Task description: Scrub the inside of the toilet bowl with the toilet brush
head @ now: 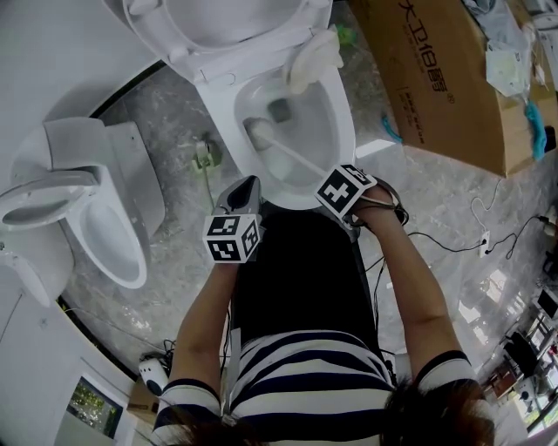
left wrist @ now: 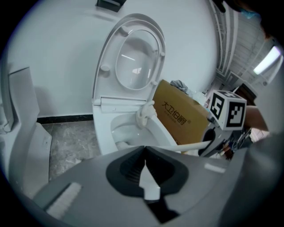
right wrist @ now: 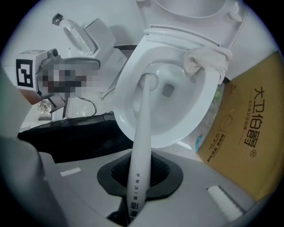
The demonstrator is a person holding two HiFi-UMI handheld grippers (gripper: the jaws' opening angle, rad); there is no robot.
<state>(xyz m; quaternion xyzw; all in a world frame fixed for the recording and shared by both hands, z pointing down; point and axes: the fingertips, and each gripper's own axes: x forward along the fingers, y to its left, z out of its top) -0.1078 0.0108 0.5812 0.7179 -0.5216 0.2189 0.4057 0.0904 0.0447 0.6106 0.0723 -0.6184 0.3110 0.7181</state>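
Note:
The white toilet bowl point(head: 336, 131) stands open with its lid point(head: 218, 22) up. A white toilet brush point(head: 292, 152) lies inside it, its head point(right wrist: 149, 80) low on the bowl's left inner wall beside the drain point(right wrist: 167, 90). My right gripper point(right wrist: 140, 177) is shut on the brush handle point(right wrist: 141, 142), just over the bowl's front rim point(head: 331, 179). My left gripper point(head: 246, 185) hovers left of that front rim, shut and empty point(left wrist: 145, 160), facing the bowl point(left wrist: 128, 128). A pale cloth point(right wrist: 206, 60) hangs over the far right rim.
A large cardboard box point(head: 436, 78) stands right of the toilet. A second white toilet point(head: 96, 218) sits to the left. Cables point(head: 453, 239) trail over the marble floor on the right. The person's black trousers point(head: 296, 270) are directly before the bowl.

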